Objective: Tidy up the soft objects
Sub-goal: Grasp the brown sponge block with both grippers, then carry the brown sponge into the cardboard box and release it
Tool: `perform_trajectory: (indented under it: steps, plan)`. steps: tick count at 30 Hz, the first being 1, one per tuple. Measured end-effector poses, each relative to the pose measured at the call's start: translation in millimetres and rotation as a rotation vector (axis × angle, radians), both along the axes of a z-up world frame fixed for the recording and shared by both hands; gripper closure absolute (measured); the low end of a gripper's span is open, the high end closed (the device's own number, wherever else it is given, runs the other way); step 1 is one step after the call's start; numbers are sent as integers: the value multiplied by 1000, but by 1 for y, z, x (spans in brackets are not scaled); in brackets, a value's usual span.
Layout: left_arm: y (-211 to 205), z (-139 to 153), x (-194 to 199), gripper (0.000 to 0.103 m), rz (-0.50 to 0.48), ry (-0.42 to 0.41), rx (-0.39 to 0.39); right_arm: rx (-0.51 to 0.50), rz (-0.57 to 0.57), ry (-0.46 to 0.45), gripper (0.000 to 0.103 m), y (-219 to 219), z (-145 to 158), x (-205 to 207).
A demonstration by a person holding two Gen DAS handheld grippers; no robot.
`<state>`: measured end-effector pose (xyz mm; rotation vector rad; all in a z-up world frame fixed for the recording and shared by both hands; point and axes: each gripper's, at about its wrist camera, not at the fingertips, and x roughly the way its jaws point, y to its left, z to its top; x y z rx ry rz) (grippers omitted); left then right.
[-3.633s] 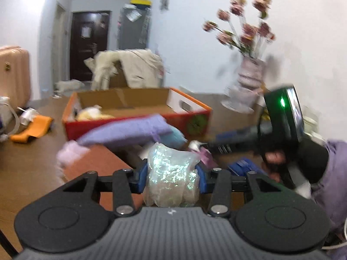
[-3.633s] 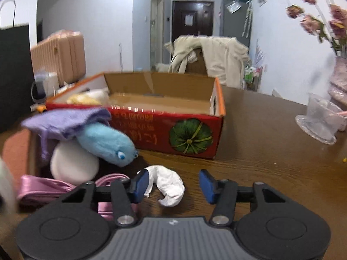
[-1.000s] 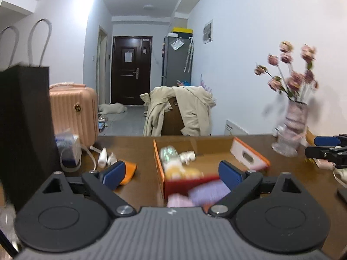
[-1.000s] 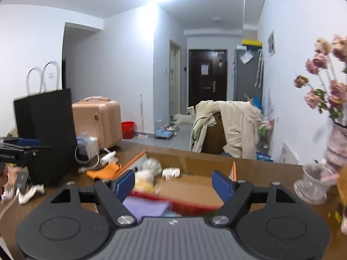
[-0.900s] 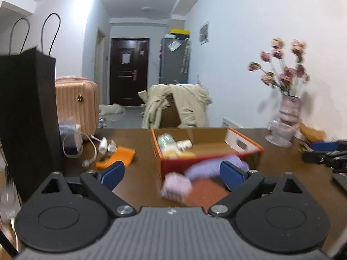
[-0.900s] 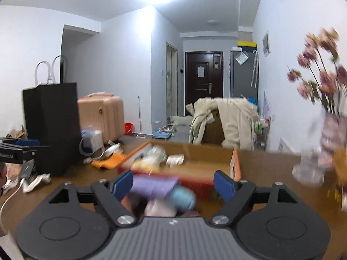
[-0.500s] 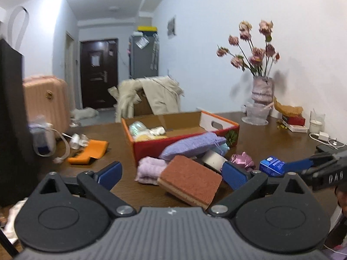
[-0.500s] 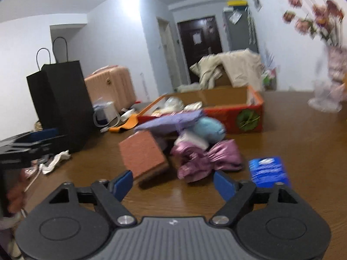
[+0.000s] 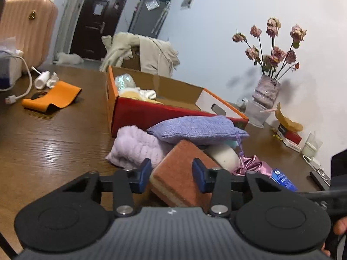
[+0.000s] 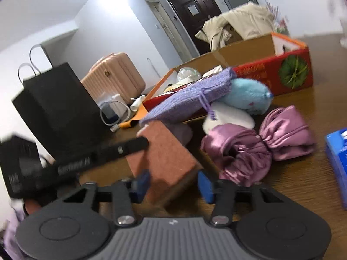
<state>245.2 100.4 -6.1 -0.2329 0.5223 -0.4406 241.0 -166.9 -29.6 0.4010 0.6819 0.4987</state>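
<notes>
A pile of soft things lies before the red cardboard box (image 9: 151, 112): a rust-brown sponge block (image 9: 180, 173), a lilac towel (image 9: 136, 147), a purple pouch (image 9: 195, 127), a white pad (image 9: 225, 156) and a pink satin bundle (image 9: 253, 166). My left gripper (image 9: 171, 175) is open, its jaws on either side of the sponge's near corner. My right gripper (image 10: 173, 182) is open around the same sponge (image 10: 167, 160) from the other side. The left gripper's finger (image 10: 121, 149) touches the sponge's left edge. A blue plush (image 10: 247, 95) lies by the box (image 10: 282, 73), which holds several soft items.
A blue packet (image 9: 284, 182) lies right of the pile. A vase of dried roses (image 9: 266, 91) and a plastic cup stand at the far right. An orange pouch (image 9: 52, 97), a cable and a black paper bag (image 10: 56, 108) are on the left.
Both grippers came down from high above the table and moved in on the pile. Their jaws have narrowed and now bracket the brown sponge from opposite sides.
</notes>
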Motion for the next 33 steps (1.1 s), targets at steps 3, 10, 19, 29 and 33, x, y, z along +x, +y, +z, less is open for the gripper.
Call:
perform_trajectory:
  steps: [3, 10, 19, 29, 33]
  plan:
    - [3, 11, -31, 65, 39, 11, -26, -7, 47, 4, 70, -4, 11, -14]
    - [-22, -5, -106, 66, 36, 160, -124, -126, 95, -19, 73, -29, 36, -60]
    - [-34, -5, -110, 63, 37, 162, -93, -121, 22, 10, 70, -53, 20, -67]
    - [-44, -1, -102, 71, 12, 159, -91, -76, 69, 5, 70, -53, 14, -64]
    - [-48, 43, -84, 71, -14, 54, -119, -65, 77, -149, 72, -63, 57, -56]
